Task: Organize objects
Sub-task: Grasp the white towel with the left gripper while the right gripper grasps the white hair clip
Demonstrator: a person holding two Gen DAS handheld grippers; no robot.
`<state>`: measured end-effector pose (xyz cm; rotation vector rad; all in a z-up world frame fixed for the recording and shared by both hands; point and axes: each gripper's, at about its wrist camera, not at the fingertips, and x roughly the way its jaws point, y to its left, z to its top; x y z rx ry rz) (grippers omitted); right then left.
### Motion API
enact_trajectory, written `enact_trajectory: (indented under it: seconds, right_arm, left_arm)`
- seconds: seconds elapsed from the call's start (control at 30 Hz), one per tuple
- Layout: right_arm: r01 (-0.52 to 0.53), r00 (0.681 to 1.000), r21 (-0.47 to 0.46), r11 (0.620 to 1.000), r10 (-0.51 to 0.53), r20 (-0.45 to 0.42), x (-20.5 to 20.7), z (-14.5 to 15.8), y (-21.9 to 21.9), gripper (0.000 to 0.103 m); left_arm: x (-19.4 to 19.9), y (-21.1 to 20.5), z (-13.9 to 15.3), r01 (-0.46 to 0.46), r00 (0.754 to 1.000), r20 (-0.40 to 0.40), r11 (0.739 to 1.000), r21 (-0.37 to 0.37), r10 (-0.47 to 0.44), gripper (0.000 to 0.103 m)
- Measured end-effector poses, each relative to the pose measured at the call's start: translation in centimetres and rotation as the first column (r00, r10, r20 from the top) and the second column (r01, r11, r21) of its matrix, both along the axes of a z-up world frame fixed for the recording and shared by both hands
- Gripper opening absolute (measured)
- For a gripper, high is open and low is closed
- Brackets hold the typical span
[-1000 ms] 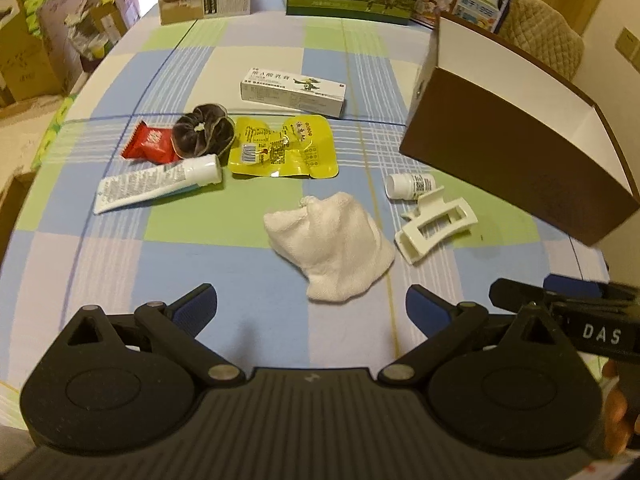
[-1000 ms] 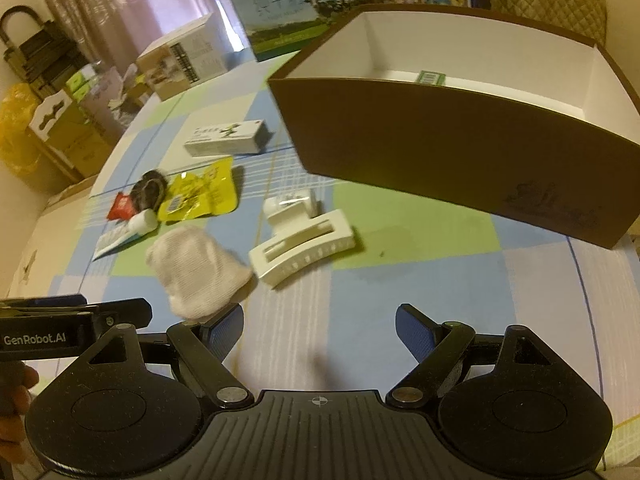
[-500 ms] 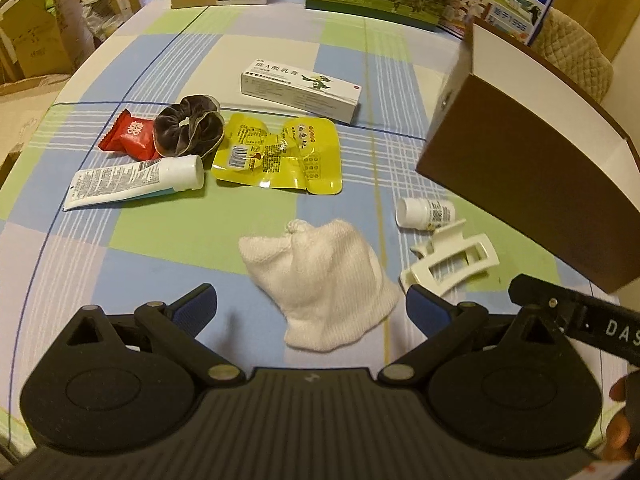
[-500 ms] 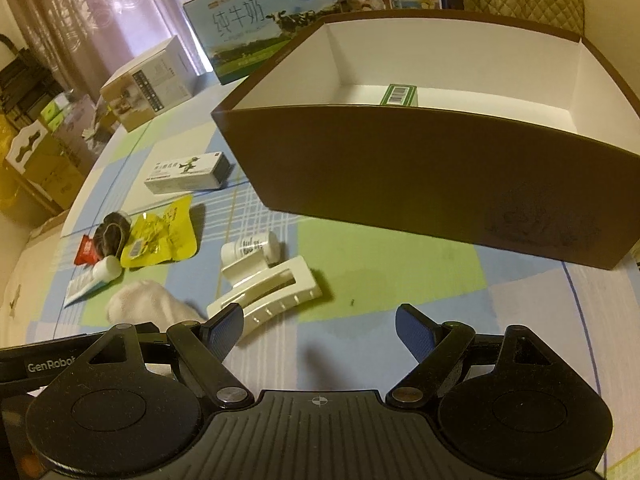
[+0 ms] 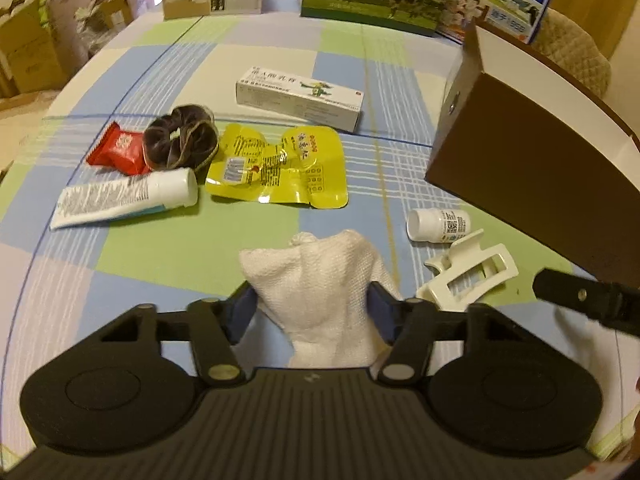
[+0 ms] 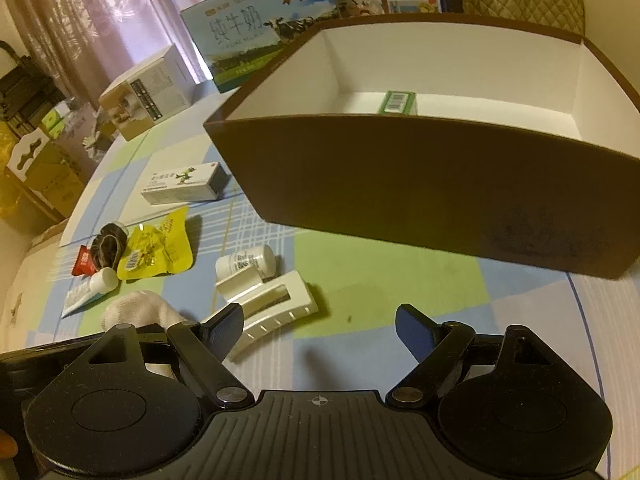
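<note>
Since half a second ago the left gripper [image 5: 312, 312] has moved forward over the white cloth [image 5: 320, 296], and its blue fingers [image 5: 240, 312] have come in from wide apart to press on both sides of the cloth, pinching it where it lies on the checked tablecloth [image 5: 180, 248]. The right gripper [image 6: 320, 324] has shifted a little; its jaws stand wide apart with nothing between them, hovering over a green square of the tablecloth just right of the white hair clip [image 6: 272, 304].

Just beyond the clip a small white pill bottle [image 6: 246, 262] lies on its side, touching it. To the left lie a yellow snack pouch [image 5: 280, 164], a white tube [image 5: 128, 196], a dark scrunchie [image 5: 180, 138] and a red sachet [image 5: 116, 152], the scrunchie overlapping the sachet and the tube's cap just beside the pouch. A long white medicine carton [image 5: 300, 98] sits further back, apart from the rest.

A large brown box [image 6: 420, 184] with a white inside stands open on the right of the table, and a small green-and-white carton [image 6: 398, 103] rests against its far wall. Milk cartons [image 6: 256, 28] stand behind it at the table's far edge
</note>
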<state>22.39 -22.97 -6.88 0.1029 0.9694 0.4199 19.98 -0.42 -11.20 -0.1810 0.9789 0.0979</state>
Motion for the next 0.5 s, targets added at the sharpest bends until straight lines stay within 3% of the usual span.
enact_trajectory:
  seconds: [0.13, 0.33, 0.5]
  right_arm:
    - [-0.046, 0.999, -0.006, 0.999, 0.046, 0.018, 0.2, 0.0, 0.8, 0.081]
    - [-0.122, 0.992, -0.024, 0.992, 0.123, 0.019, 0.2, -0.7, 2.3, 0.081]
    - [-0.124, 0.992, -0.042, 0.991, 0.124, 0.003, 0.7, -1.5, 4.0, 0.081]
  left_arm:
    - [-0.7, 0.7, 0.4, 0.025, 1.000, 0.011, 0.999, 0.023, -0.025, 0.040]
    - [-2.6, 3.6, 0.7, -0.018, 1.000, 0.001, 0.999, 0.039, 0.018, 0.039]
    - [-3.9, 5.7, 0.9, -0.063, 0.998, -0.012, 0.998, 0.029, 0.064, 0.039]
